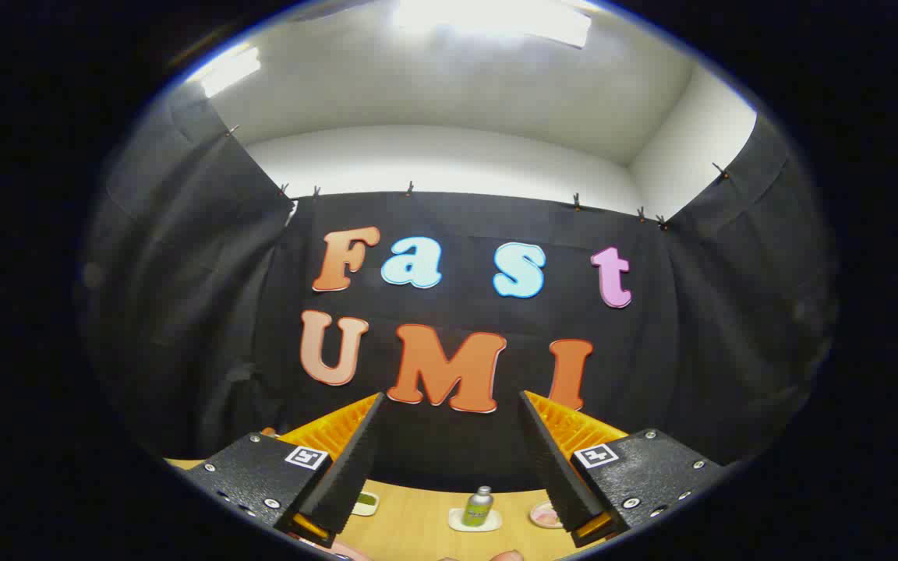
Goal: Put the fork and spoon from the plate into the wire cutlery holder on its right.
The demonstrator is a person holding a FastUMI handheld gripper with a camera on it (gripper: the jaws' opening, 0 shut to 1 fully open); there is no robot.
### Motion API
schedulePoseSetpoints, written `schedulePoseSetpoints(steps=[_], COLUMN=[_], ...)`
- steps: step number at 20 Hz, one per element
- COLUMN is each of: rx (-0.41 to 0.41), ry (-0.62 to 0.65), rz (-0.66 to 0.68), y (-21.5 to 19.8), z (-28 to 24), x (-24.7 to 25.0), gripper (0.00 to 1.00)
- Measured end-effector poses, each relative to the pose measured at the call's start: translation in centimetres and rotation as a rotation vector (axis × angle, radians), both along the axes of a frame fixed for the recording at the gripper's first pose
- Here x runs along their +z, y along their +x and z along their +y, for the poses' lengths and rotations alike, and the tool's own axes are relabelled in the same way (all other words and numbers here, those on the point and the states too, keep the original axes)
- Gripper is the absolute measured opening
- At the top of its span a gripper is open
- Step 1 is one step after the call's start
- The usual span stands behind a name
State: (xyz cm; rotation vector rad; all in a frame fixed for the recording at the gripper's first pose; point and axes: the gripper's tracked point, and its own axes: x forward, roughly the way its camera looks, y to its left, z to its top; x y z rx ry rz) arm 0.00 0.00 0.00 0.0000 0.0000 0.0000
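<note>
I am holding the gripper (449,405) raised and level, its two fingers standing wide apart with nothing between them, pointing at the black cloth wall (449,448) of the booth. Below and beyond the fingers, a pale wooden tabletop (418,526) is showing, and on it a small silver bottle with a green label (479,506) is standing upright on a little white square dish (458,520). To its left a small white dish holding something green (366,502) is peeking out beside the left finger, and a pinkish round dish (544,514) is lying near the right finger. I cannot tell where the fork, spoon and wire holder are. Above the cloth, white walls (449,160) and bright ceiling lights (496,19) are glowing.
</note>
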Motion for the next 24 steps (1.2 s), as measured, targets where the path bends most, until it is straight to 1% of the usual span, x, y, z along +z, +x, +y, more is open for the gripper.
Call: schedulePoseSetpoints(steps=[3,6,11,14,16,19,24], rx=[0.007,0.029,0.001,-0.023,-0.026,-0.019,0.036], ry=[-0.011,0.013,0.02,0.028,0.023,0.01,0.058], rz=[-0.011,0.025,0.04,0.067,0.077,0.13,0.281], y=[-0.3,-0.6,-0.4,-0.2,-0.2,-0.4,-1.4], z=[0.9,1.7,0.9,0.2,0.1,0.6,3.4], x=[1.1,1.0,1.0,0.3,-0.3,-3.1,-9.5], gripper=[0.98,0.98,0.98,0.98,0.98,0.99,0.99])
